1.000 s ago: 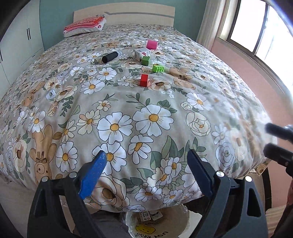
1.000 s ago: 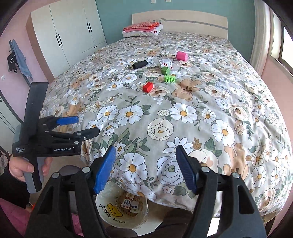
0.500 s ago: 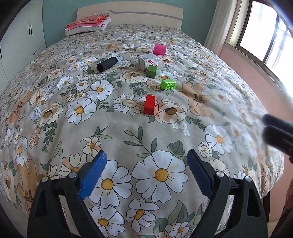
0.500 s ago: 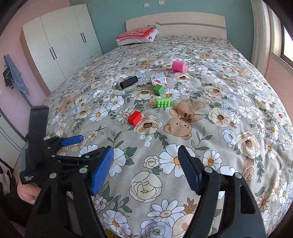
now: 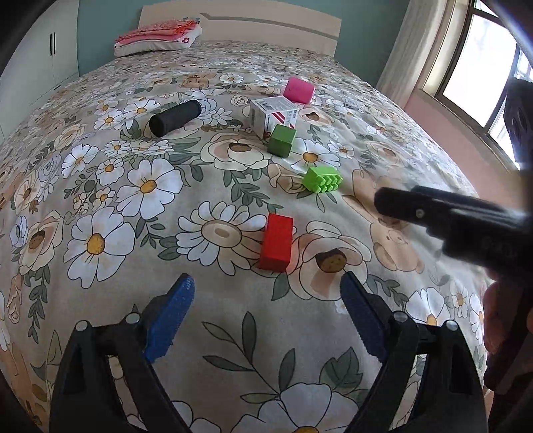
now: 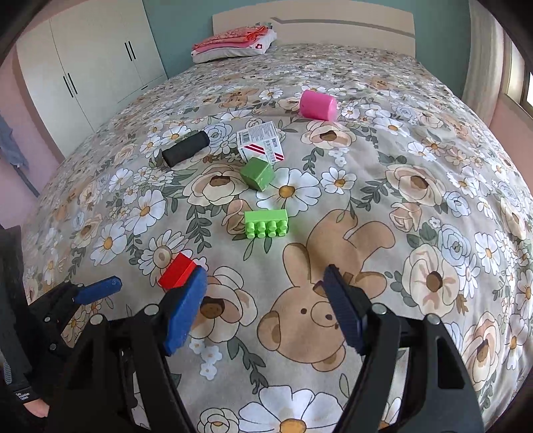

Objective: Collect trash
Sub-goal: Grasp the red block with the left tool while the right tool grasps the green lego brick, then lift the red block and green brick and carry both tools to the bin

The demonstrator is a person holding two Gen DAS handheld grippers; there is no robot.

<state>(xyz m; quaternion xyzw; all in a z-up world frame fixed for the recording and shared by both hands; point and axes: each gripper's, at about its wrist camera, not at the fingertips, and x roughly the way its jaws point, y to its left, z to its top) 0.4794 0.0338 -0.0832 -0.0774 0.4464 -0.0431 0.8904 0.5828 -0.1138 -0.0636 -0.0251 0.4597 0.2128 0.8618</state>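
one barcoded carton [image 5: 273, 114], print unreadable

Matt printed cloth bedspread [image 5: 100, 186]; smooth plastic studded brick [image 6: 266, 223].

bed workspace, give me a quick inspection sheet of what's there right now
surface: floral bedspread, unobstructed apart from the items
job's things: red block, studded green brick, green cube, white box, black cylinder, pink cylinder, all loose on the bed
clutter: folded pink cloth on pillow
grippers: left gripper open, empty; right gripper open, empty, jaws just widened
cables: nothing seen
surroundings: headboard, wardrobe, window
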